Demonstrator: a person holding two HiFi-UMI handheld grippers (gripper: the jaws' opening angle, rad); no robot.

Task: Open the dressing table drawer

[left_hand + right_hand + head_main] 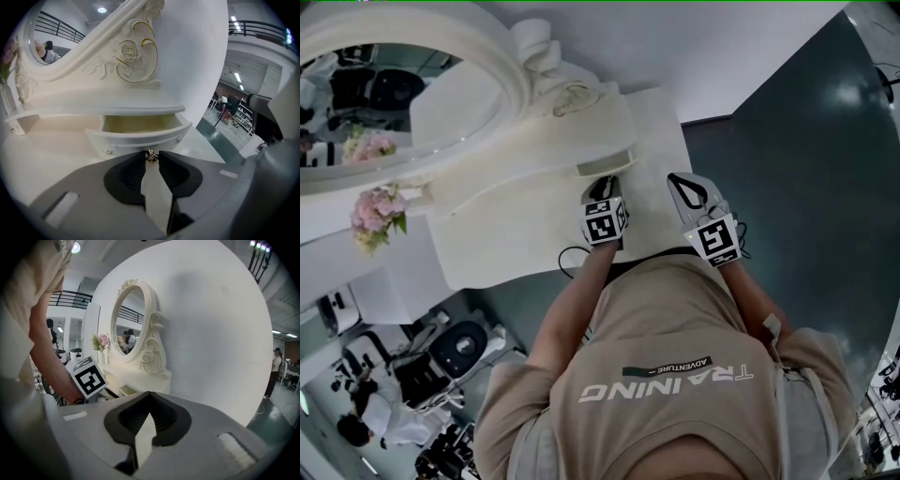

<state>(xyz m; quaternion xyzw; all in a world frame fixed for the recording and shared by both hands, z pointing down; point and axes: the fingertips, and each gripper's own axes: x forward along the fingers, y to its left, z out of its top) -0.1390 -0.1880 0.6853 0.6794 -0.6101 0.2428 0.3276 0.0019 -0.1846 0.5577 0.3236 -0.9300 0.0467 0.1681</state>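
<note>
Item: small cream curved-front wooden drawer [140,135], sitting partly pulled out of the raised tier of the white carved dressing table [516,234], below its rose relief. We are gripping its little gold metal knob [150,155] with the left gripper [606,180], jaw tips clamped on it. We are holding the right gripper [149,393] just beside the left one, near the tabletop's right edge, jaws pressed together with nothing between them. Oval white-framed mirror [394,103] and pink flower bunch [377,211] are standing to the left. Dark green floor [806,187] is showing to the right.
</note>
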